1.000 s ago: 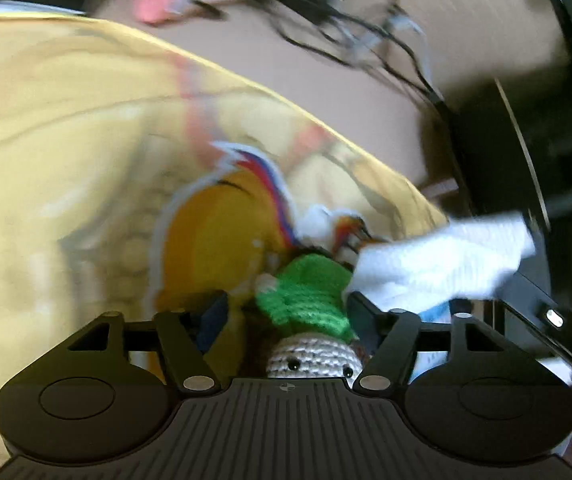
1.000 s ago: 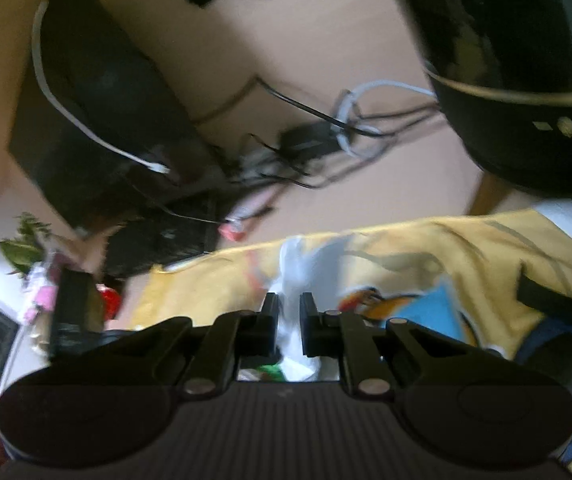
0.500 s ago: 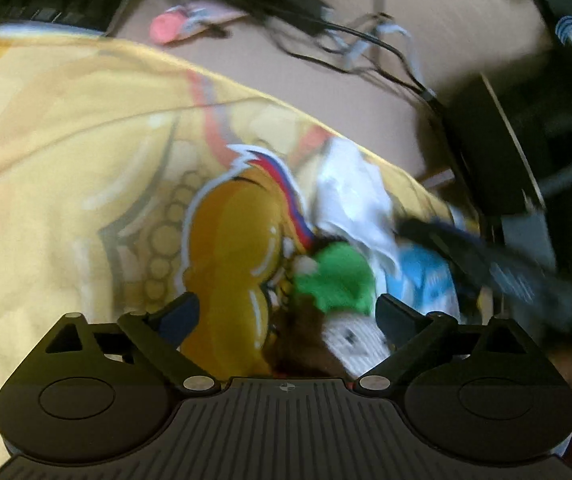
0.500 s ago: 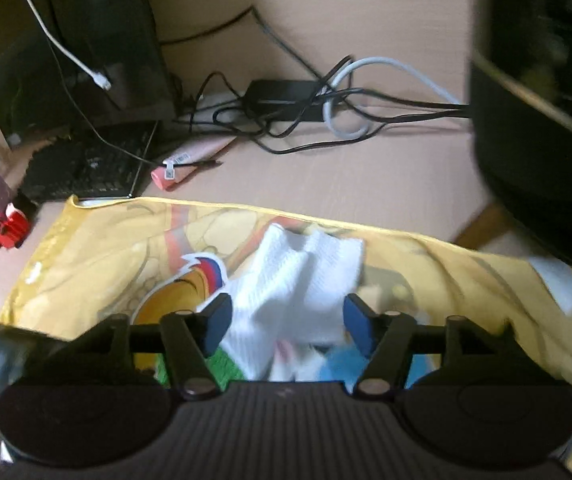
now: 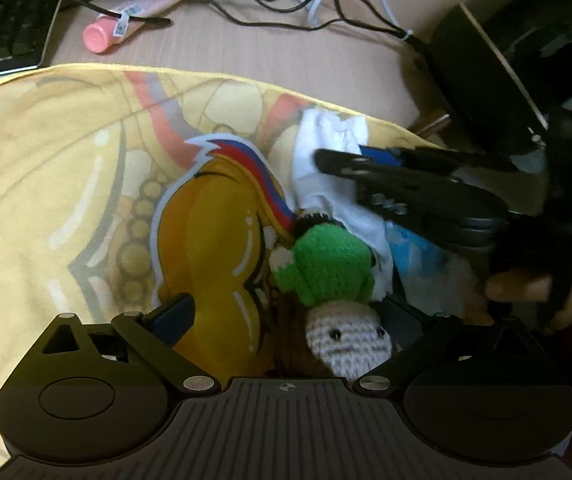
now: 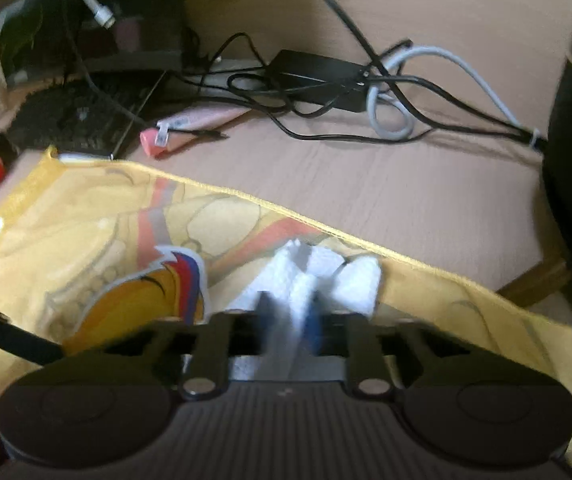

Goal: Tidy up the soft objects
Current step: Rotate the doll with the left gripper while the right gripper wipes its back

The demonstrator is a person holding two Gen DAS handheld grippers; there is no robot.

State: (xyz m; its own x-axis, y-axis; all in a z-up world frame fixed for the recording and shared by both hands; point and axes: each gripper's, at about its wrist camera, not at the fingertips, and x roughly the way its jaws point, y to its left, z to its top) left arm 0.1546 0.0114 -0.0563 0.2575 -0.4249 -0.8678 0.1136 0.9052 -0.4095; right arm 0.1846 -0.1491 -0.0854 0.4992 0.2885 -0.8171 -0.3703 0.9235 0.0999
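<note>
Fingers (image 5: 174, 314) of the left gripper (image 5: 286, 316) stand spread wide, empty, either side of a crocheted doll with green body and beige face (image 5: 336, 280) lying on the yellow printed cloth (image 5: 66, 184). Right gripper (image 6: 288, 320) pinches a crumpled white textured cloth (image 6: 318, 276) between near-closed fingers, blurred; that cloth touches the doll's far side. Beyond the yellow cloth's edge, on the beige desk (image 6: 406, 180): pink tube (image 5: 126, 28), tangled black and grey cables (image 6: 366, 92), black keyboard (image 5: 2, 20). Large black rounded object (image 5: 526, 52) stands at right.
</note>
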